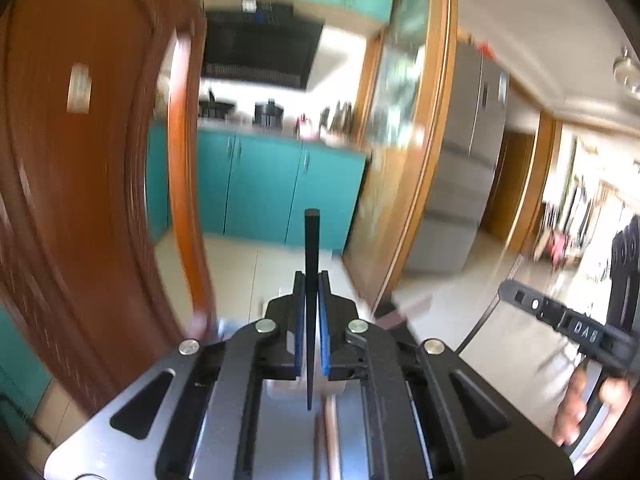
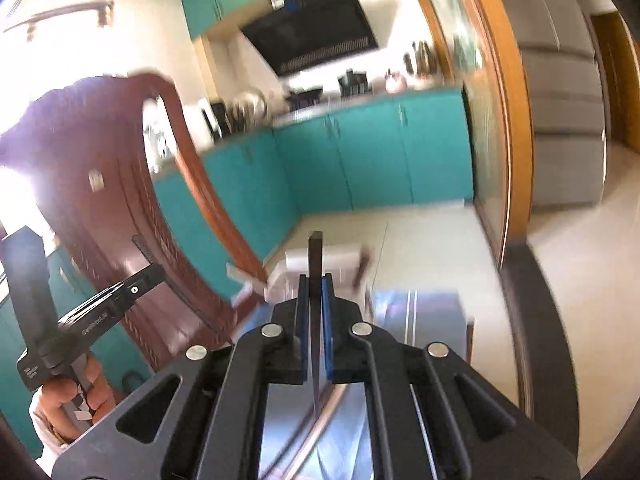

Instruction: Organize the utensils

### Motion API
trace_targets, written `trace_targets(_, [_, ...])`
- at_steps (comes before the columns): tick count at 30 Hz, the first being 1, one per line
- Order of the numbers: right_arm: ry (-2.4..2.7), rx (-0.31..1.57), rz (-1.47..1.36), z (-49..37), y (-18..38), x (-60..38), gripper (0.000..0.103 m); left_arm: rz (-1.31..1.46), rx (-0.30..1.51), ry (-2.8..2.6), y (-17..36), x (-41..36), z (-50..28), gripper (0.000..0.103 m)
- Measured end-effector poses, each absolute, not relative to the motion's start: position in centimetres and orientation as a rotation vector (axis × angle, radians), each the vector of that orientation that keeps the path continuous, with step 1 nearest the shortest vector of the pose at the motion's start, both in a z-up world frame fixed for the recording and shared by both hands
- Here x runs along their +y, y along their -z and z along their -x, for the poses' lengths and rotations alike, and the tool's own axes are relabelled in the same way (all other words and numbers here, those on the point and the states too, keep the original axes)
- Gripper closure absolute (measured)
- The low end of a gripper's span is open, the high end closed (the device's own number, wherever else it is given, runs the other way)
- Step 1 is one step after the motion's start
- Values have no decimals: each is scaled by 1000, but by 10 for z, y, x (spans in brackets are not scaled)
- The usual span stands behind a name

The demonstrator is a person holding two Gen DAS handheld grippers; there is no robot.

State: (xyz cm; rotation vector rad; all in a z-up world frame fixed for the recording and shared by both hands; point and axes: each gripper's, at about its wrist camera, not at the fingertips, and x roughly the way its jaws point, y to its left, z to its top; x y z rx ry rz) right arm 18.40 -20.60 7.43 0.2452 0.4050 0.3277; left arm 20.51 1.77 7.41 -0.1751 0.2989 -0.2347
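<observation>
In the left wrist view my left gripper is shut on a thin black chopstick. The chopstick stands upright between the blue pads, with its blunt end above the fingertips and its point below. In the right wrist view my right gripper is likewise shut on a dark chopstick, also upright with its blunt end up. Both grippers are raised and look out across the kitchen. The right tool's black frame and the hand holding it show at the right edge. The left tool's frame shows at the left.
A white container sits on a blue striped cloth below the right gripper. A carved wooden chair back stands close on the left. Teal cabinets, a wood-framed glass door and a grey fridge lie beyond.
</observation>
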Motion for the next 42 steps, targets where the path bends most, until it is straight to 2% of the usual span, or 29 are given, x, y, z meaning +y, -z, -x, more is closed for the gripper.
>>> trace_targets(4, [-294,227,-269,-196,-114,-208,96,222,155,204,-113,17,-217,96])
trace_targets(7, [-254,129,-258,-201,-125,-201,96,164,146,146,-111,3,-245,96])
trace_targets(14, [-218,228,-189,-246,-84,-178,96,140,332,91,-40,-6,-304,96])
trace_targets(21, [-208,319,-185,-269,-42,-173,96,131,377,91,-27,1,-307,95])
trace_targets(23, [-205,339,-194,-270,-35,-175,96,139,367,101,-30,4,-299,92])
trace_targets(24, [-203,341,-198,-269,-33,-176,96,141,361,105,-31,5,-295,87])
trace_targets(25, [-202,337,-204,-268,-32,-177,95,142,353,110,-31,7,-291,80])
trace_targets(26, [-203,334,-205,-266,-32,-179,93,140,338,114,-34,8,-284,77])
trace_targets(29, [-192,301,-211,-254,-38,-185,77,137,306,124,-37,13,-265,75])
trace_targets(31, [-186,259,-216,-233,-46,-194,62,148,289,137,-37,18,-251,70])
trace_targets(33, [-178,214,-214,-212,-52,-202,54,138,269,146,-33,22,-232,68])
trace_targets(37, [-178,184,-186,-162,-47,-218,53,50,278,70,-7,28,-211,68])
trace_targets(40, [-243,292,-207,-148,-18,-220,53,74,420,122,38,31,-226,68])
trace_targets(42, [-254,449,-188,-162,13,-212,53,95,507,128,63,32,-238,68])
